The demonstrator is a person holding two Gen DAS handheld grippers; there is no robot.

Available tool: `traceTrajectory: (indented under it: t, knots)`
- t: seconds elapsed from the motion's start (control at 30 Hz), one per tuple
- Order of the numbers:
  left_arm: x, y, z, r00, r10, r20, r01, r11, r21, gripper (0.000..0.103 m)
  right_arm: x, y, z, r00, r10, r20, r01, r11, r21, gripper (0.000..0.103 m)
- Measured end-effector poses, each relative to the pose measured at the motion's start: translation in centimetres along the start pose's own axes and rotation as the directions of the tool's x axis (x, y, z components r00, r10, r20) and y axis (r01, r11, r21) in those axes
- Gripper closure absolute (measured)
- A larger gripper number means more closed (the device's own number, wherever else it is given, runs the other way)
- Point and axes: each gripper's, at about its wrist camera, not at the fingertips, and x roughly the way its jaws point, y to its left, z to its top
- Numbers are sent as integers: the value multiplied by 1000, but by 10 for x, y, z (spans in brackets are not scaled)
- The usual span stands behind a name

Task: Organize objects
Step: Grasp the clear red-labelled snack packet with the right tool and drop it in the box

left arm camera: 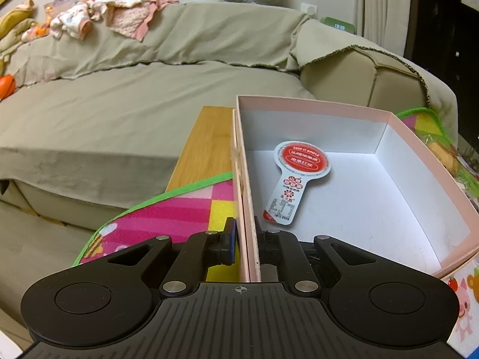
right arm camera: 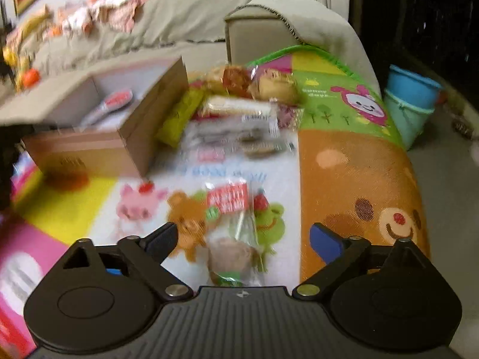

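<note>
While left gripper (left arm camera: 246, 239) clamps box wall (left arm camera: 246, 197), right gripper (right arm camera: 242, 239) gapes.

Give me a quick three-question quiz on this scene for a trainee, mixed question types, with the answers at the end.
1. True or false: the left claw is shut on the side wall of the pink box.
2. What already lies inside the box? A) a bread roll B) a keyhole-shaped red and white label C) nothing
3. Which item lies between the fingers of the open right claw?

Key
1. True: its fingers pinch the box wall.
2. B
3. A clear-wrapped snack with a red label, lying on the cartoon play mat, not gripped.
</note>
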Motion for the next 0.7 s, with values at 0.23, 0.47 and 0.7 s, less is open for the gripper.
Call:
traceTrajectory:
  t: [0.23, 0.47, 0.7]
  knots:
    - [0, 0, 1, 1000, 3, 0, -3, 1000, -1, 92, -16, 26, -1, 1000, 13, -10, -14, 995, -99, 68]
    - [1, 0, 1, 1000, 3, -1, -3, 1000, -1, 92, -80, 34, 40, 993, 14, 116, -6, 997, -74, 68]
    - [2, 1, 1, 1000, -2, -10, 2, 1000, -30, 92, -164, 39, 118, 964, 84, 254, -74, 996, -49, 68]
